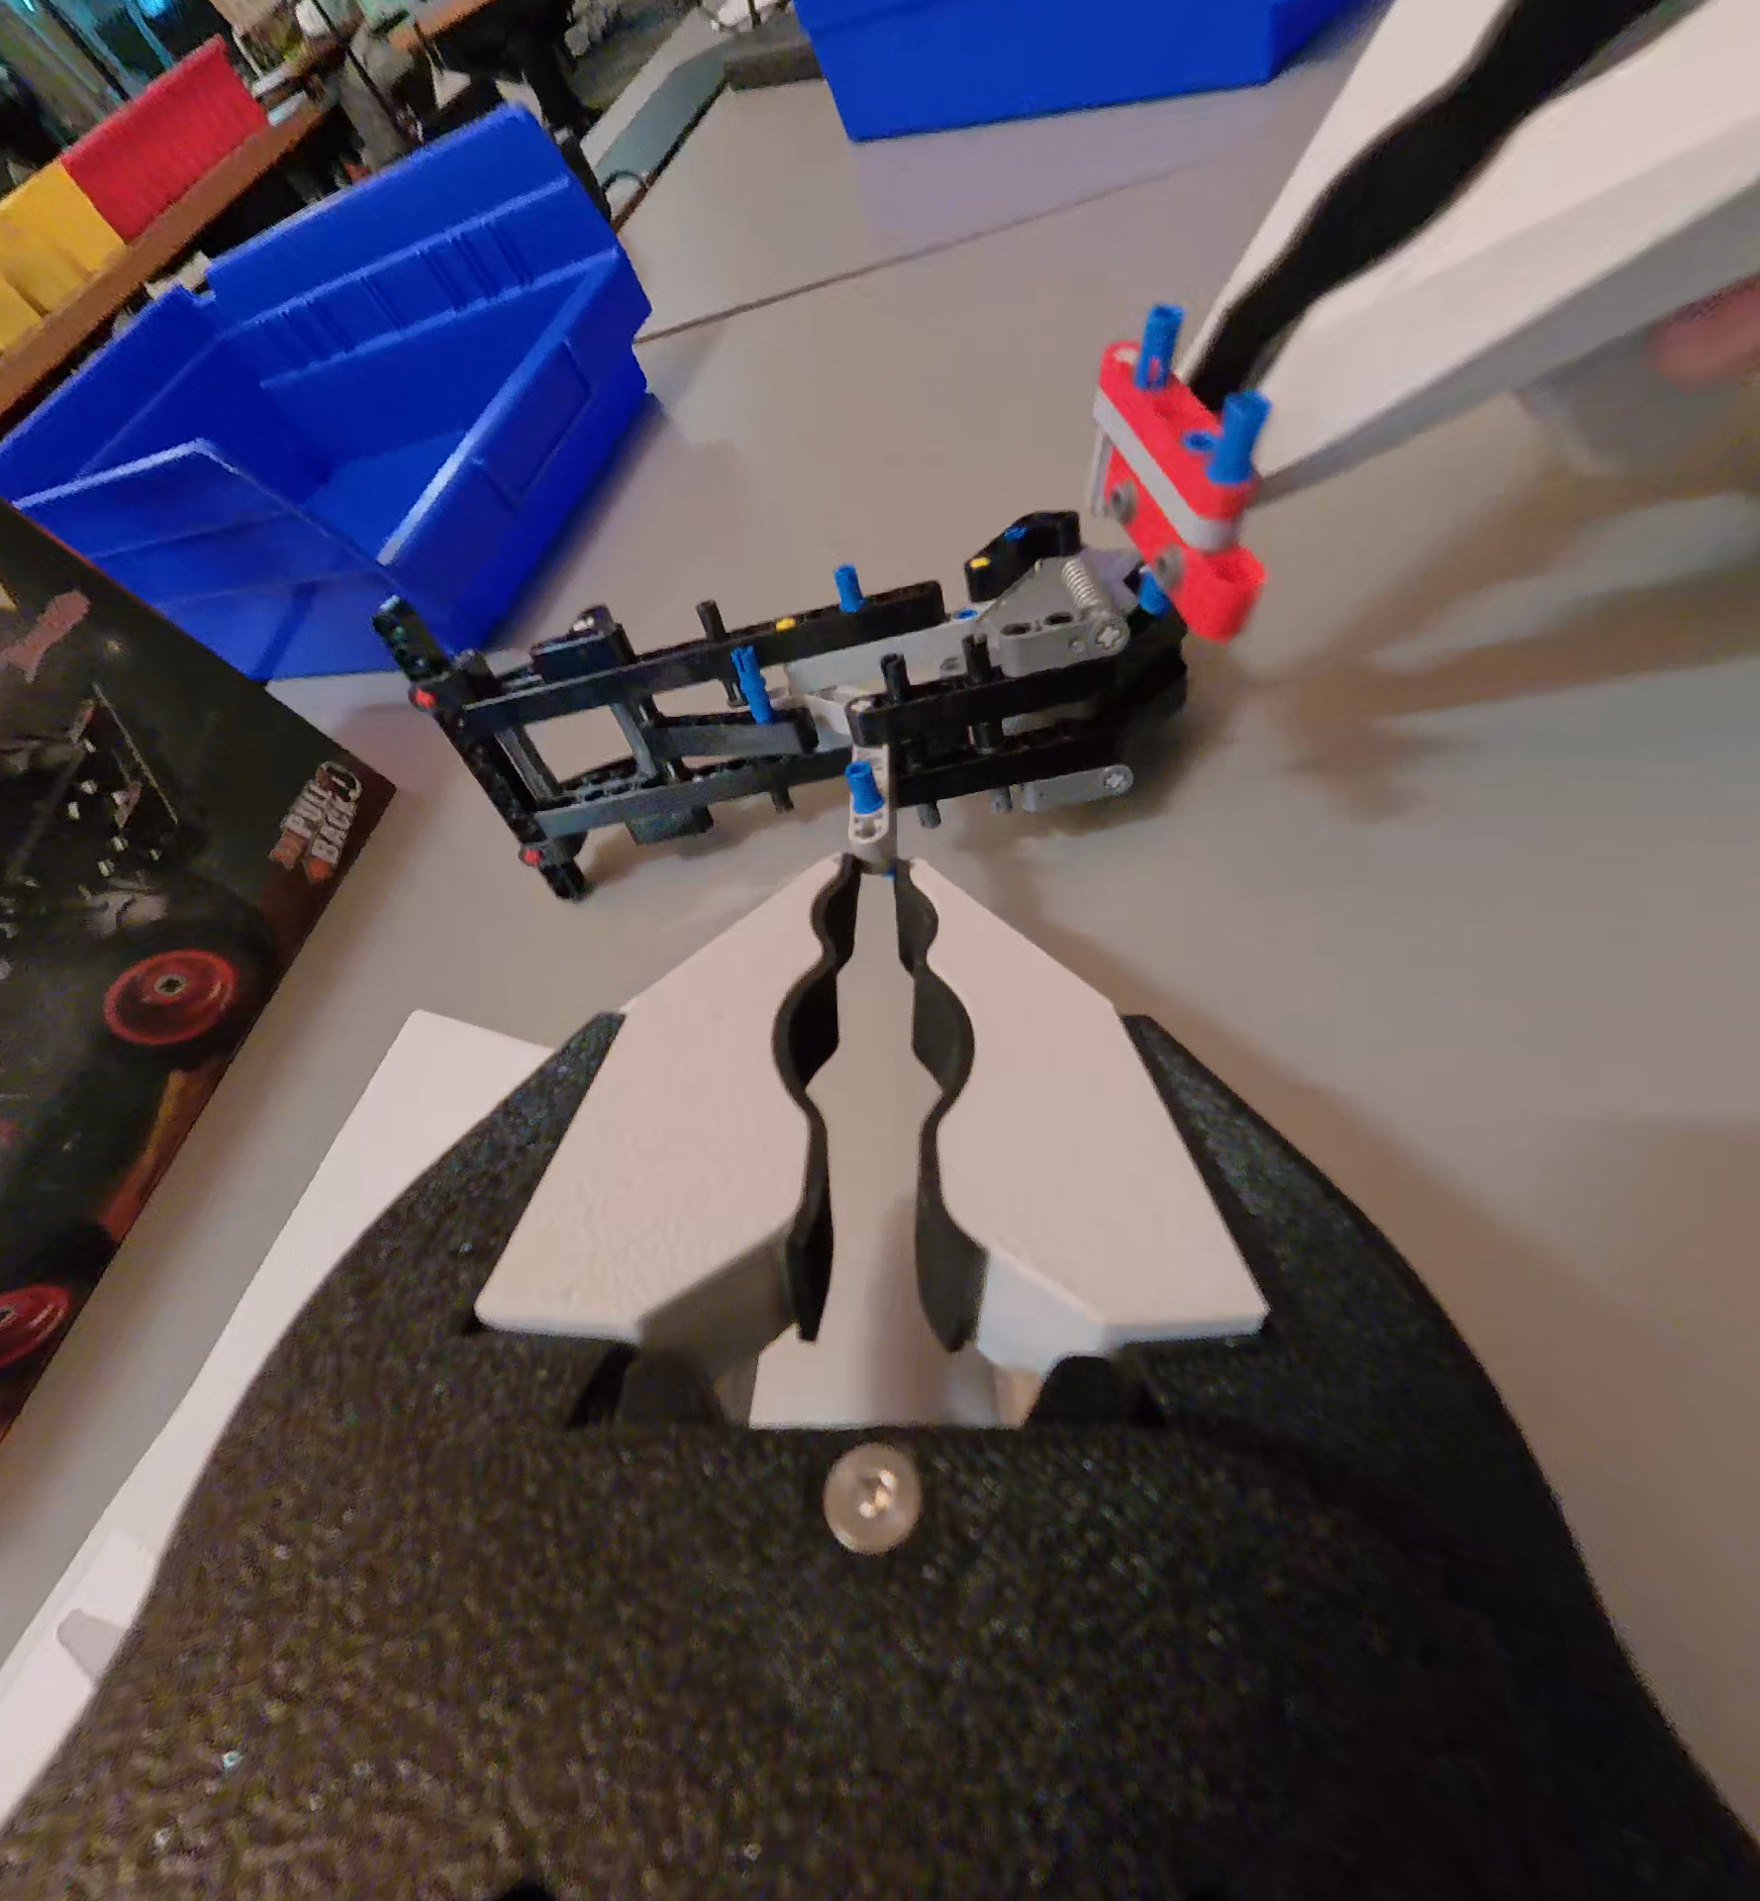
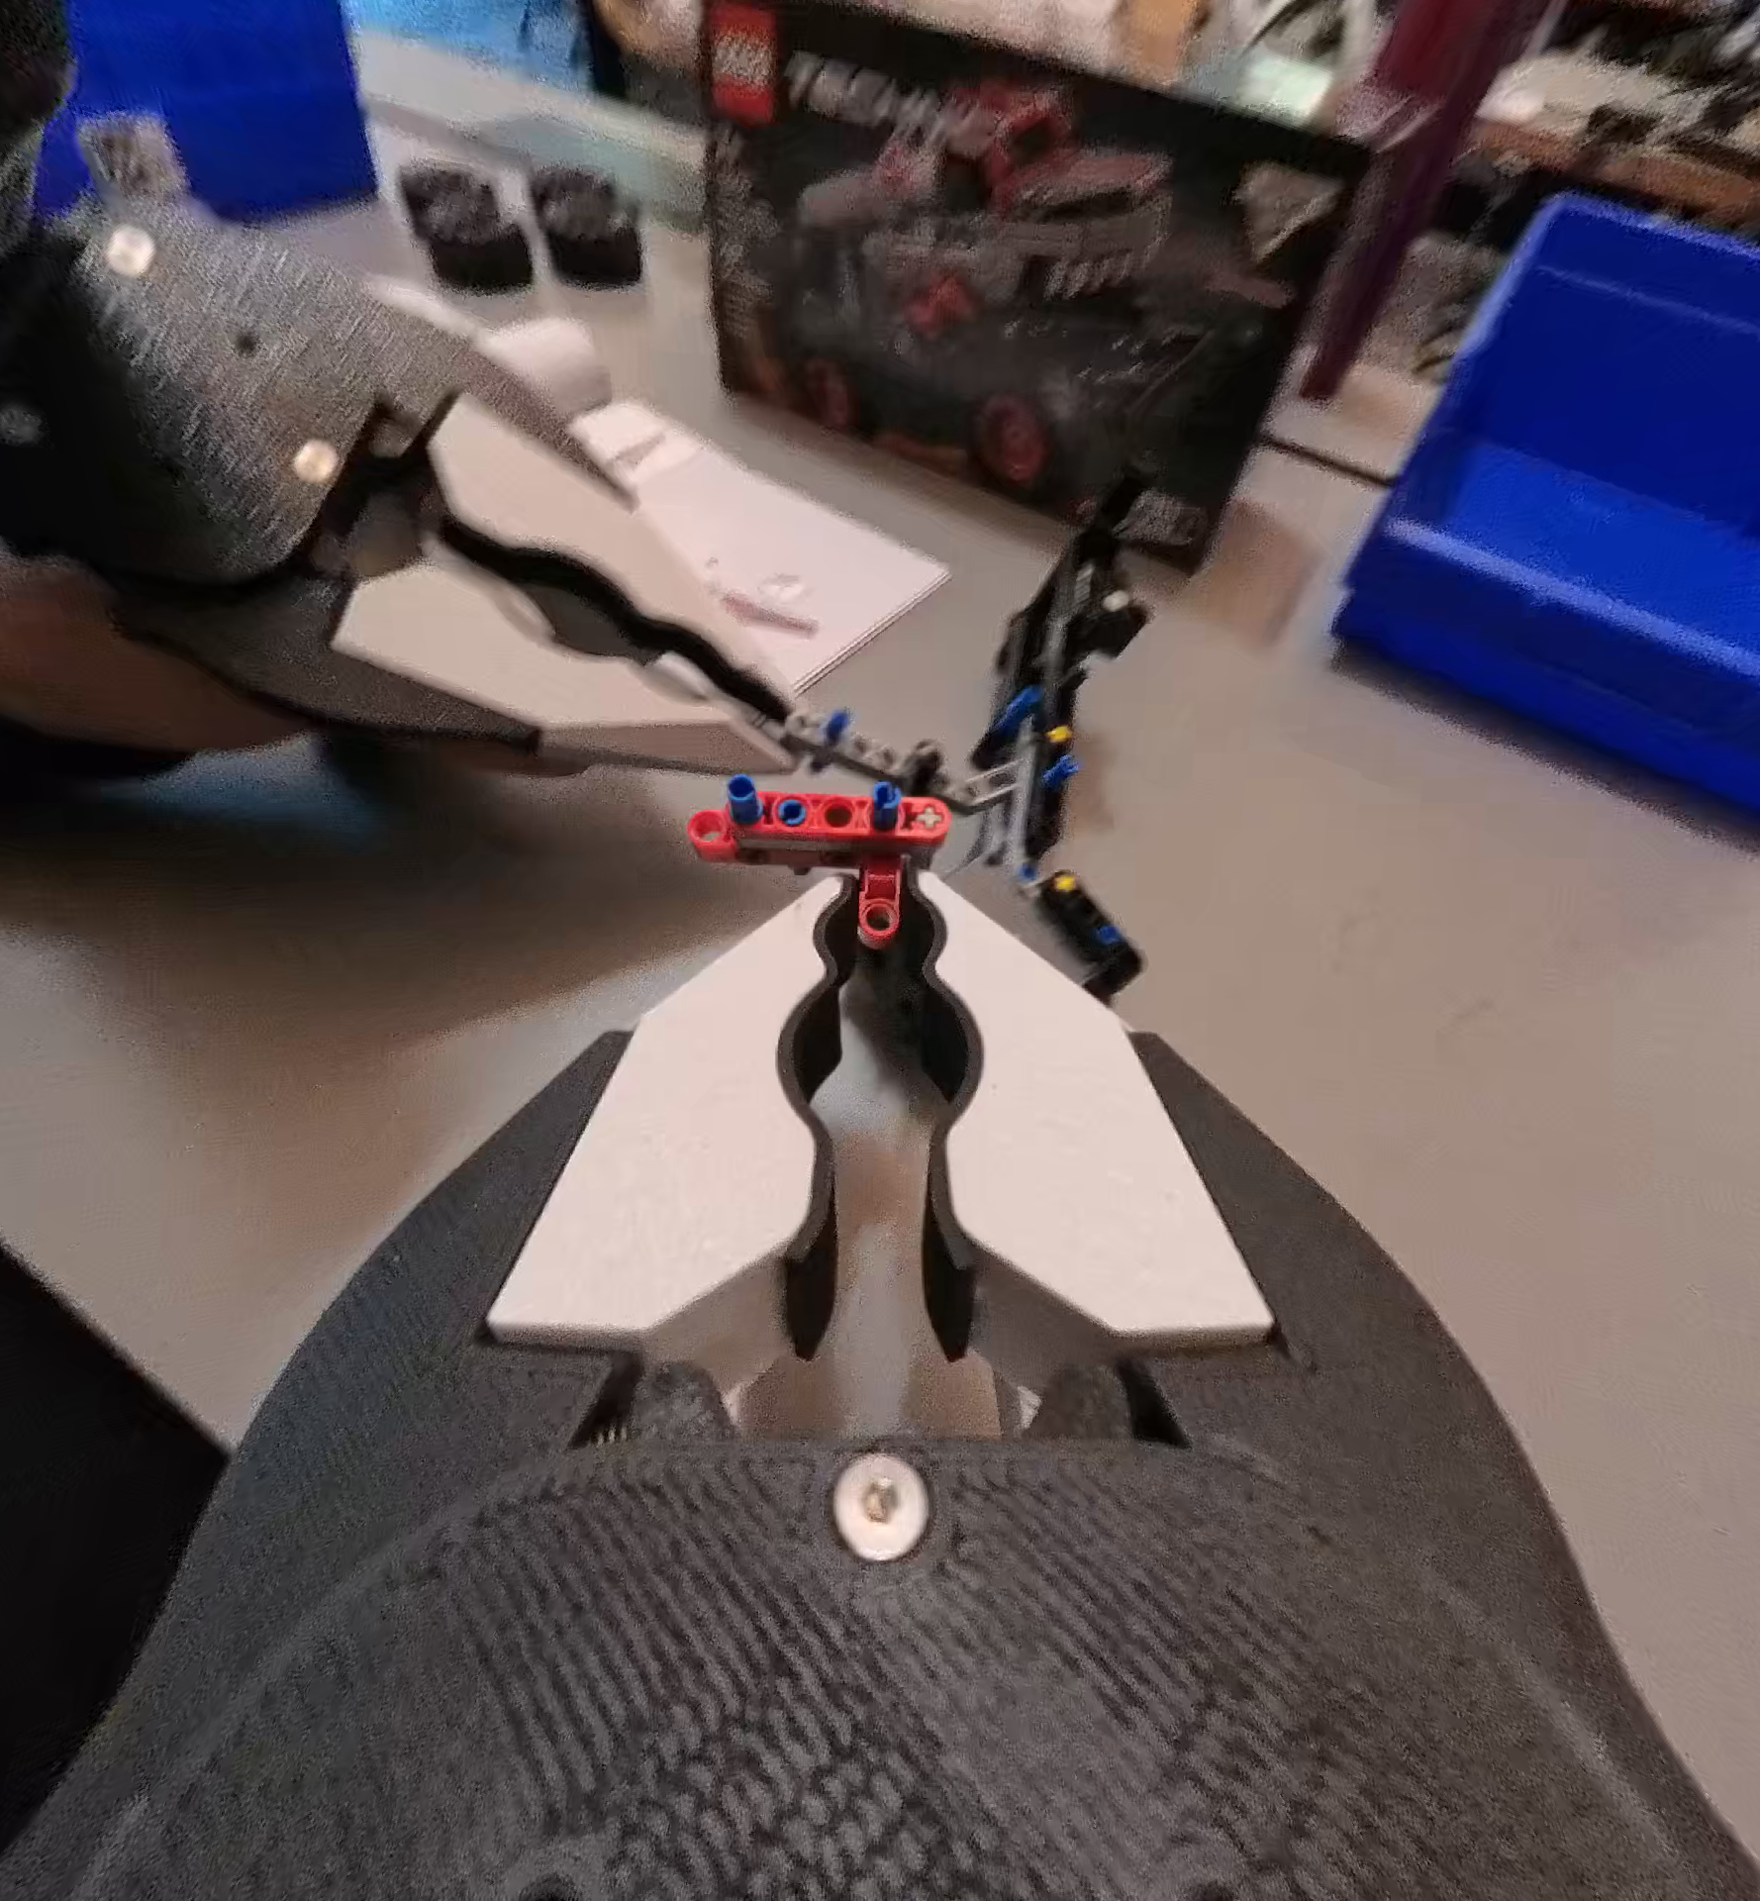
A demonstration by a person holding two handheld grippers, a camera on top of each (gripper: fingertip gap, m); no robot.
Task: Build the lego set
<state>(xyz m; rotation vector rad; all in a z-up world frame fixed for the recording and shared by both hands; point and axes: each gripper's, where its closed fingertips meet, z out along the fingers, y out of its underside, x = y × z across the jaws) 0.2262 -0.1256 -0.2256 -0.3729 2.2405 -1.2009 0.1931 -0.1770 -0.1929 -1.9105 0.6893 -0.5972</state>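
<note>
White-faced and lined with wavy black pads, the left gripper has its jaws pressed together at the tips on a small grey beam that sticks out from the black chassis – a long frame of black beams studded with blue pins, lying on the grey table just ahead of the fingers. A coiled spring sits near the chassis's far end.

At that far end the right gripper comes in from the upper right, its jaws pinching a red sub-assembly – red beams sandwiching a grey one, with blue pins standing up from the top. In the right wrist view the red sub-assembly is gripped by a short red stem between the right gripper's tips, held just above the table and close beside the chassis, though whether they touch cannot be told.

Farther out, a blue bin stands behind the chassis, the dark set box lies to the left, and a white booklet rests beyond the left gripper. Two black tyres sit at the back of the table.
</note>
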